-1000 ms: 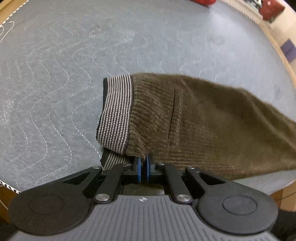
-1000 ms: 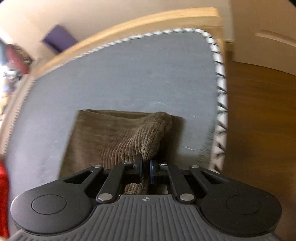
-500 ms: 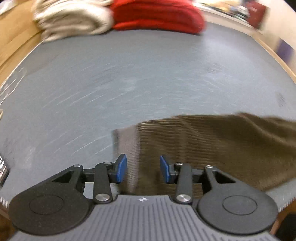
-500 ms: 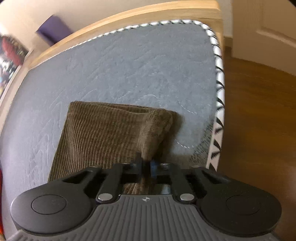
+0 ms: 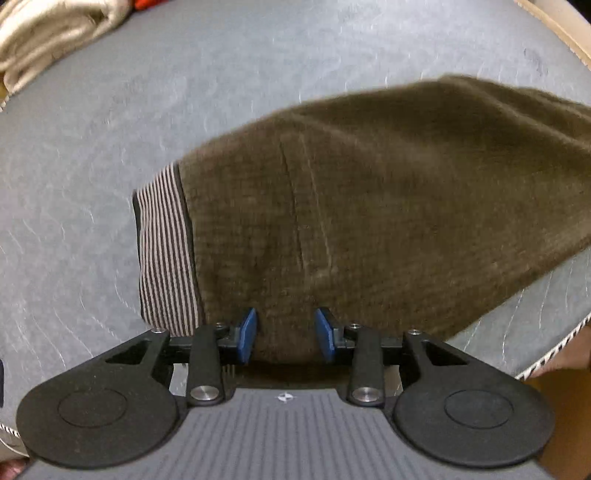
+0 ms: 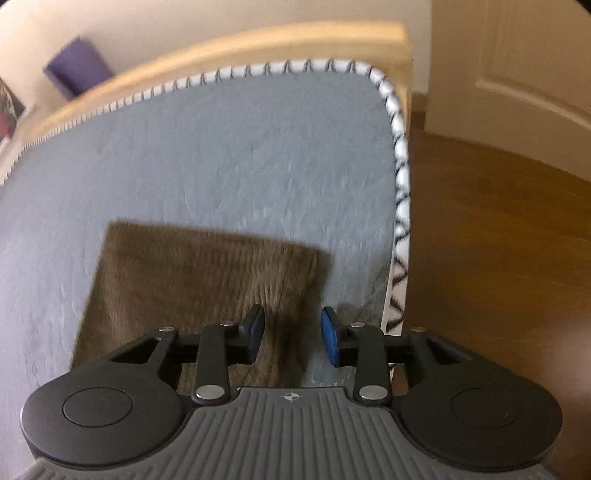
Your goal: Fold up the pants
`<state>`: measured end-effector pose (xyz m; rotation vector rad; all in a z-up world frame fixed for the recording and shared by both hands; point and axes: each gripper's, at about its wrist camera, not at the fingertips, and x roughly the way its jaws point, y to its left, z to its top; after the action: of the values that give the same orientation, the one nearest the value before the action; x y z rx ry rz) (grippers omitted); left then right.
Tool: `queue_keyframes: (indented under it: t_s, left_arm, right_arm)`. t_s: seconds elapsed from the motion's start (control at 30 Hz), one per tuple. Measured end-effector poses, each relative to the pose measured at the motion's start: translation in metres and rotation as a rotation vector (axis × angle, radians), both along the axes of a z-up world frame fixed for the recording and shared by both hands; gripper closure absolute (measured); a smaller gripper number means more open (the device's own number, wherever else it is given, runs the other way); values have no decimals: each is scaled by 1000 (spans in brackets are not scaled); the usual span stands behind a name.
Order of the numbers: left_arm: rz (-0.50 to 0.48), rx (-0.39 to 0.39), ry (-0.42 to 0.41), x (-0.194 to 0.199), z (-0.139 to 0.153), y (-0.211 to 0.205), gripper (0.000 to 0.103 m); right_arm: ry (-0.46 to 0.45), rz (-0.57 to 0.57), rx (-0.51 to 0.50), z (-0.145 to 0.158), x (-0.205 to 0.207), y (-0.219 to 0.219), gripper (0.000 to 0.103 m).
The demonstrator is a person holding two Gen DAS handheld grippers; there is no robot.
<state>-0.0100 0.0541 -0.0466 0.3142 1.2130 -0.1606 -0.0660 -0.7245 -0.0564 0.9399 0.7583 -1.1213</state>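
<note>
So the brown corduroy pants [image 5: 369,221] are lying flat on the grey quilted tabletop [image 5: 184,92], close to its near edge, already doubled over lengthwise by the look of it. The striped grey-and-black waistband [image 5: 164,254] sits at the left end in the left wrist view, and the leg end [image 6: 199,280] shows in the right wrist view, lying near the black-and-white stitched trim [image 6: 400,221] at the tabletop's corner.

Left gripper [image 5: 286,334] has its jaws spread apart with nothing pinched — the blue pads sit either side of the pants' near edge, just by the waistband. Right gripper [image 6: 291,334] is the same deal: jaws released, empty, straddling the near corner of the leg end. My read is that each one is stationed at its own end so the fabric can be kept straight along the whole length, and the next fold is probably end-to-end, leg hem to waistband, though that's a guess.

A beige folded garment [image 5: 44,33] sits at the far left corner, well apart from the pants, likely a done pile. There's a purple block [image 6: 77,68] off past the tabletop.

Labels or writing: nothing readable. Only a tiny round emblem [image 5: 285,397] on each gripper body, no text I can make out, and both views are a bit blurry.
</note>
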Motion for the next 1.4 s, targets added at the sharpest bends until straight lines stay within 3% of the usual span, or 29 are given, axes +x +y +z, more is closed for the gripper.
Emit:
queue_keyframes:
  t_s: [0.13,0.27,0.37,0.53,0.73,0.9,1.13,1.4]
  left_arm:
    - [-66,17,-143,-2,23,-16,54]
    - [-83,-46,-178,3,33,-32,53]
    - [-96,-57,-189,12,33,-43,52]
    - [-111,-87,-202,19,41,-53,45]
    - [-103,-113,-202,26,43,-62,41]
    - [-111,-137,-198,29,41,-71,41]
    - [-138,-133,-200,30,38,-85,37]
    - [-130,-128,-195,34,35,-85,36]
  right_arm:
    - [-12,62,-158,28,14,17,67]
    - [-36,226,-235,40,44,42,67]
    - [-21,293,-171,31,59,52,62]
    - [8,180,-52,4,40,39,55]
    - [42,131,-43,-15,16,21,55]
    - [72,35,-116,-14,5,10,49]
    - [61,209,-49,-33,25,10,40]
    - [32,221,-32,-36,28,8,38]
